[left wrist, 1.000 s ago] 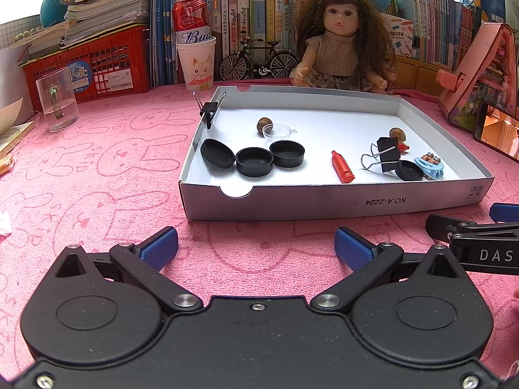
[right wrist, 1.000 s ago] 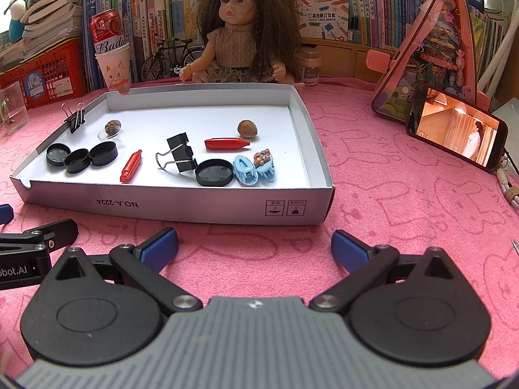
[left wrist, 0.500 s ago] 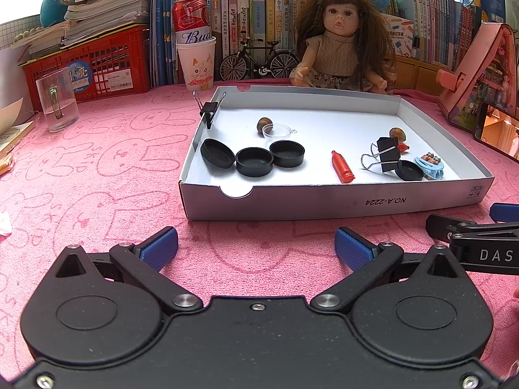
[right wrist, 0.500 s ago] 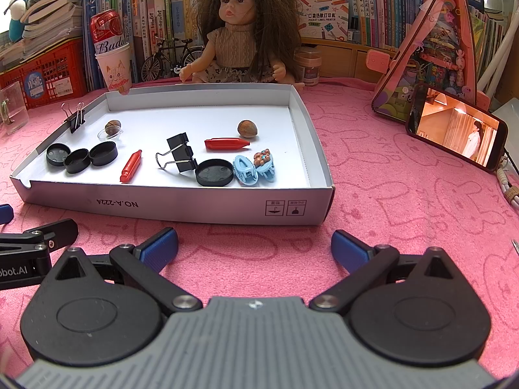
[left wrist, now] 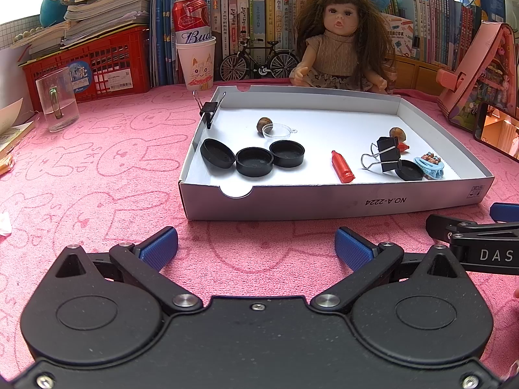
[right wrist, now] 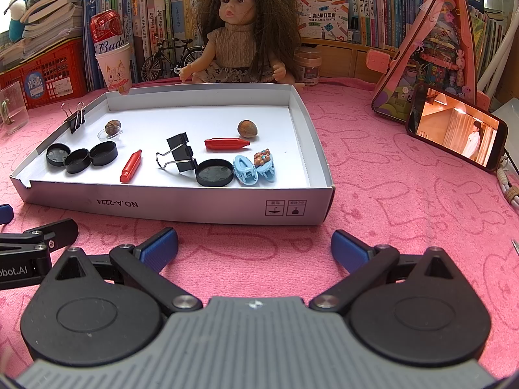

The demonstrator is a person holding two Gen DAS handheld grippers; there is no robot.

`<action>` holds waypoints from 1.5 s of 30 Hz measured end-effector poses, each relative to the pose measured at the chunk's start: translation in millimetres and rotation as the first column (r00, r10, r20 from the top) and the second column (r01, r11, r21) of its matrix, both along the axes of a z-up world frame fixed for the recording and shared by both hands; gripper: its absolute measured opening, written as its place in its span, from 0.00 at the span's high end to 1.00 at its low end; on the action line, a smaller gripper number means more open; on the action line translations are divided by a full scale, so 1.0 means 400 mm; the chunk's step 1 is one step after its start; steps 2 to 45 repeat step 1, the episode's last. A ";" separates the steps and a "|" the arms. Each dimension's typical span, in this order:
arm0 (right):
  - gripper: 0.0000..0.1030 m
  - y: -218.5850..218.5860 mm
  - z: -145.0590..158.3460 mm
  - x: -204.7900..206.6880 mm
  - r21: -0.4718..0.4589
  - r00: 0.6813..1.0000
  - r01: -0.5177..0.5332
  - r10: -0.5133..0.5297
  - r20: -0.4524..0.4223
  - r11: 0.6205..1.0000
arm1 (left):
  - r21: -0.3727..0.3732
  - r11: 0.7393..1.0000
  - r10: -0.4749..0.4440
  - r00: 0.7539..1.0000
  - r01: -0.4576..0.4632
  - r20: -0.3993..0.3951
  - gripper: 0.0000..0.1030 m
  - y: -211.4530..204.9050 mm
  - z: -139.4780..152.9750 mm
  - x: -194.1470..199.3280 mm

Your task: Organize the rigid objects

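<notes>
A white cardboard tray (left wrist: 324, 202) (right wrist: 194, 206) sits on the pink cloth. In it lie three black lids (left wrist: 253, 160) (right wrist: 81, 159), a fourth black lid (right wrist: 214, 171), two red tubes (left wrist: 342, 170) (right wrist: 227, 143), a black binder clip (right wrist: 180, 157), blue hair clips (right wrist: 254, 168), two nuts (right wrist: 248, 128) and a clear cap (left wrist: 279, 130). Another binder clip (left wrist: 209, 108) grips the tray's left wall. My left gripper (left wrist: 256, 248) is open and empty in front of the tray. My right gripper (right wrist: 254, 248) is open and empty, beside it on the right.
A doll (left wrist: 340, 42), toy bicycle (left wrist: 259, 61), paper cup with a can (left wrist: 196, 61), red basket (left wrist: 94, 61) and books line the back. A glass mug (left wrist: 58, 100) stands at left. A phone (right wrist: 454, 129) and pink house (right wrist: 438, 52) stand at right.
</notes>
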State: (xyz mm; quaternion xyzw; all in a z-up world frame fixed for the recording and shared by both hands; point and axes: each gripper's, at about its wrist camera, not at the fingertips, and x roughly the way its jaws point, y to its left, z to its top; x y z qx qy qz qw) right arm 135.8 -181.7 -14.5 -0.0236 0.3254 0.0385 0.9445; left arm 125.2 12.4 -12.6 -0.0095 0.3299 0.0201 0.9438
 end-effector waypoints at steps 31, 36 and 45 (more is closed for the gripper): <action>0.00 0.000 0.000 0.000 0.000 1.000 0.000 0.000 0.000 1.000 | 0.000 1.000 0.000 1.000 0.000 0.000 0.00 0.000 0.000 0.001; 0.00 0.000 0.000 0.000 0.000 1.000 0.000 0.000 0.000 1.000 | 0.000 1.000 0.000 1.000 0.000 0.000 0.00 0.000 0.000 0.001; 0.00 0.000 0.000 0.000 0.000 1.000 0.000 0.000 0.000 1.000 | 0.000 1.000 0.000 1.000 0.000 0.000 0.00 0.000 0.000 0.001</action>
